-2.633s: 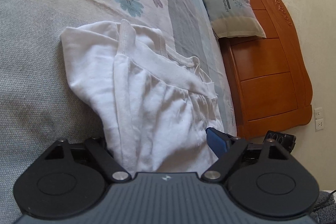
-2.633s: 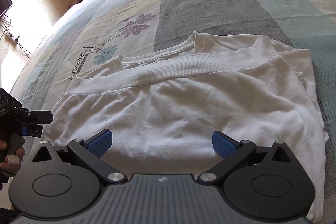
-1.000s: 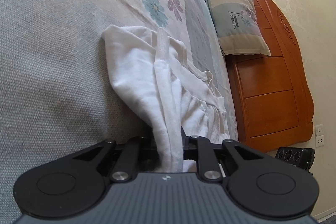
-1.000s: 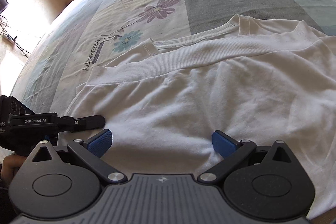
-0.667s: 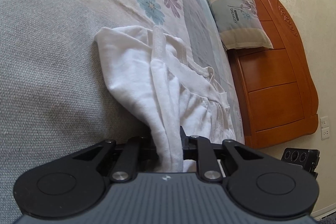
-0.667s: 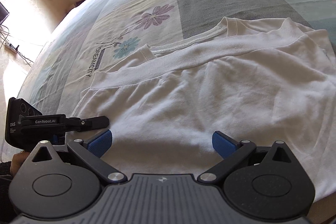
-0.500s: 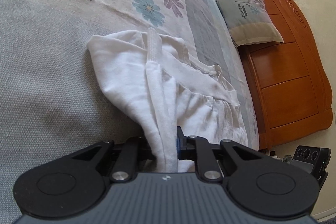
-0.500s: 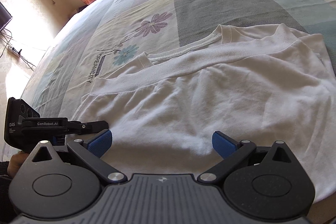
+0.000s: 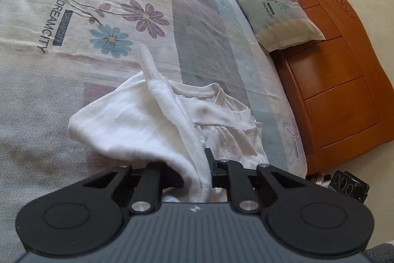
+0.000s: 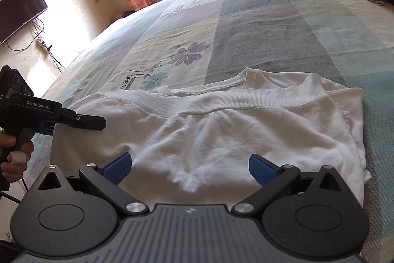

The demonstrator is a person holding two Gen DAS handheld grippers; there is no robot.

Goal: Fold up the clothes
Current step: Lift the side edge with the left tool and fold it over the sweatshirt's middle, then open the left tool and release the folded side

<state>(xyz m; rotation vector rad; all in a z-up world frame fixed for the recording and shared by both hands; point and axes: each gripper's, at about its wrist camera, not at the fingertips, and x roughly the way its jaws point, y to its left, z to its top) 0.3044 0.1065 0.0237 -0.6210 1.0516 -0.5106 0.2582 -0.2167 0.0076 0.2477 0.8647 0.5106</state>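
Left gripper is clamped on the white shirt's edge, lifting it off the bed — right gripper hangs wide apart over the shirt, gripping nothing.

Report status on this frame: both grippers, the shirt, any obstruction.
Left gripper shut on white shirt, edge lifted. Right gripper open over the shirt, not gripping. Shirt partly folded on bed. Nothing in the way.
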